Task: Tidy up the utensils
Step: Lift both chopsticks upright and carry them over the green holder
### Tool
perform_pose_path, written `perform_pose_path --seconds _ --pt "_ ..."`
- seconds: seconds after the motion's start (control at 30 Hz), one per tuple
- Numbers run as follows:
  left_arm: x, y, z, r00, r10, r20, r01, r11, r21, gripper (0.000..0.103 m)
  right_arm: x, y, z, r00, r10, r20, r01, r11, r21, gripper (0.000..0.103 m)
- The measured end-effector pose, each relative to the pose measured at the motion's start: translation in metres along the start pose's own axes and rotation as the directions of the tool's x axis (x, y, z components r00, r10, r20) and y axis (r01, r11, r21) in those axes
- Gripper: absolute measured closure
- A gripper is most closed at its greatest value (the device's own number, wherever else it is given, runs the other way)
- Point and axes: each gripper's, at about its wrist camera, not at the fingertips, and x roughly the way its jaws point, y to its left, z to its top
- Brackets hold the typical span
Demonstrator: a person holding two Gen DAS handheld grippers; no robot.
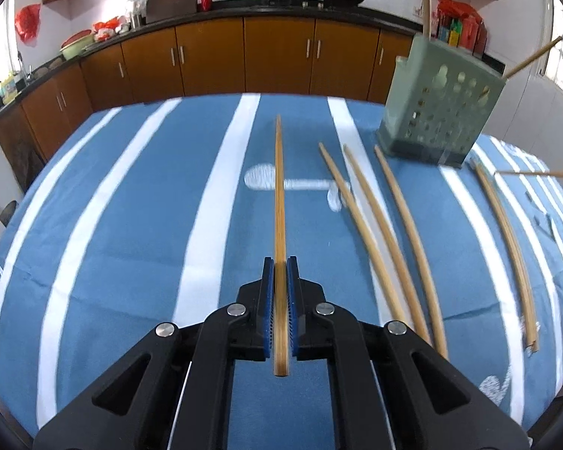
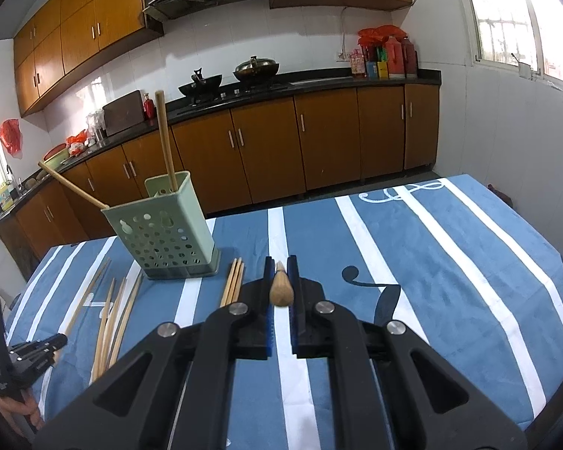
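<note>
My left gripper (image 1: 280,262) is shut on a bamboo chopstick (image 1: 279,187) that points straight ahead, just above the striped blue cloth. Several loose chopsticks (image 1: 390,232) lie on the cloth to its right. A green perforated utensil holder (image 1: 441,112) stands at the far right with two chopsticks in it. My right gripper (image 2: 280,262) is shut on another chopstick (image 2: 281,288), seen end-on between the blue pads. The holder (image 2: 165,228) stands ahead to its left, with loose chopsticks (image 2: 112,315) on the cloth beside it. The left gripper (image 2: 37,348) shows at the lower left.
The table carries a blue cloth with white stripes (image 1: 131,225). Brown kitchen cabinets (image 2: 262,150) and a dark counter with woks (image 2: 225,78) run behind the table. A window (image 2: 514,15) is on the right wall.
</note>
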Motion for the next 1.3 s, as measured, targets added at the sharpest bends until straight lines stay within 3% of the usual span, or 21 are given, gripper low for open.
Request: perform_pose_path --seconds 0.2,0.57,0.83,1.07,1.3 --pt "-0.029 0.004 0.019 0.996 -0.014 0.092 0.015 1.0 -0.013 0.096 -0.002 0.0 0.001 1.0 0.001 0.008 -0.001 1.0 -0.001 0.096" --pt "-0.077 0.006 0.052 0.967 -0.034 0.251 0.042 0.999 -0.028 0.096 -0.012 0.004 0.009 0.999 0.013 0.043 -0.013 1.0 -0.011 0.096" --pt "-0.093 0.005 0.072 0.951 -0.047 0.307 0.058 0.998 -0.027 0.096 -0.019 0.008 0.019 0.997 0.029 0.07 -0.027 0.999 -0.026 0.096" --pt "-0.132 -0.004 0.098 0.919 -0.098 0.382 0.093 0.995 0.032 0.096 -0.049 0.014 0.057 0.985 0.125 0.122 -0.12 0.992 -0.047 0.096" --pt "-0.169 -0.019 0.123 0.878 -0.212 0.43 0.196 0.977 0.081 0.096 -0.086 0.031 0.1 0.94 0.31 0.144 -0.301 0.95 -0.082 0.096"
